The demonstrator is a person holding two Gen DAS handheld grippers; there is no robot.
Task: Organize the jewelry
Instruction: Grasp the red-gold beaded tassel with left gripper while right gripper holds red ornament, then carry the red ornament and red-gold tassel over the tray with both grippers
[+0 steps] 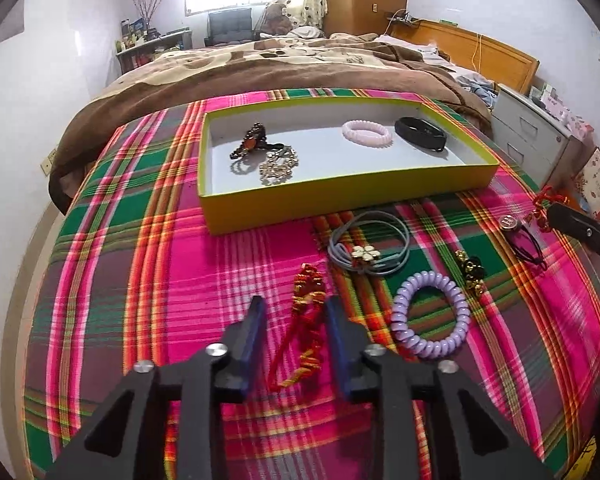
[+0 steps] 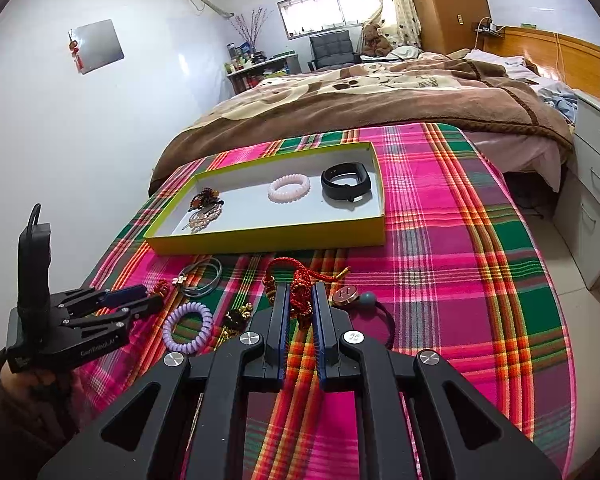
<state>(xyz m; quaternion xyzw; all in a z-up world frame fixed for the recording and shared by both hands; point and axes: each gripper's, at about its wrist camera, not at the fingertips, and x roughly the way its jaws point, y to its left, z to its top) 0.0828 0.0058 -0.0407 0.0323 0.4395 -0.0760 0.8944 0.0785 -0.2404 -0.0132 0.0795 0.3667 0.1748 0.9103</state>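
I am holding the left hand-held gripper (image 1: pixel 294 312) low over the plaid-covered worktop (image 1: pixel 140 264), its blue fingers (image 1: pixel 256 332) standing apart on either side of a red-and-gold knotted cord (image 1: pixel 308 320) — not closing on it. The right hand-held gripper (image 2: pixel 300 300) is sitting with its jaws narrowed around a second red knotted cord (image 2: pixel 300 292); I cannot tell whether the pads are actually pinching it. Behind both, the yellow tray (image 1: pixel 340 194) is lying on the cloth, carrying a pink bead bracelet (image 1: pixel 367 132), a black band (image 1: pixel 420 133) and a brown hair clip (image 1: pixel 250 142) beside a silvery chain (image 1: pixel 278 166). Loose on the cloth near the tray are lying a purple coil hair tie (image 1: pixel 430 316) and a grey flower hair band (image 1: pixel 368 244) — just beside each other.
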